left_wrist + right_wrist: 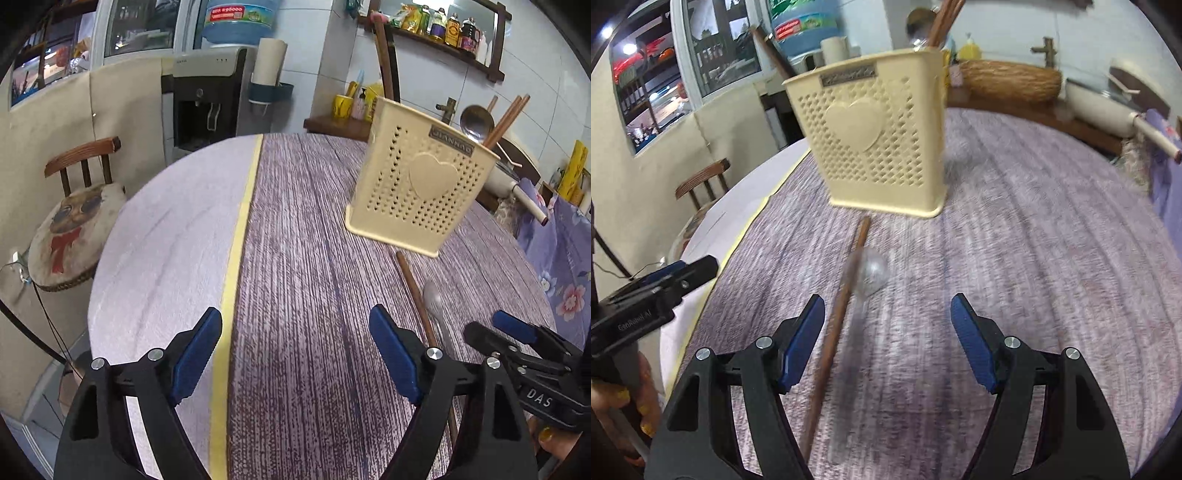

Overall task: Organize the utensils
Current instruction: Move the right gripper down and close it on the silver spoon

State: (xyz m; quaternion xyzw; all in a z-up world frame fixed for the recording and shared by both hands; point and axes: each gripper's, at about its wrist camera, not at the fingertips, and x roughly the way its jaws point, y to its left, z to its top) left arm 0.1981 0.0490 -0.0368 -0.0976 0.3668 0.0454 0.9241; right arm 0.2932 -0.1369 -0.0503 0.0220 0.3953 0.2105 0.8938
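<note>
Cream plastic utensil holder stood beyond a wooden chopstick and spoon; left gripper and right gripper gaped apart, empty.

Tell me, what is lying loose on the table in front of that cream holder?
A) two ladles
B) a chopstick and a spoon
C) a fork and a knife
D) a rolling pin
B: a brown chopstick and a metal spoon lie side by side on the table, just in front of the holder.
</note>
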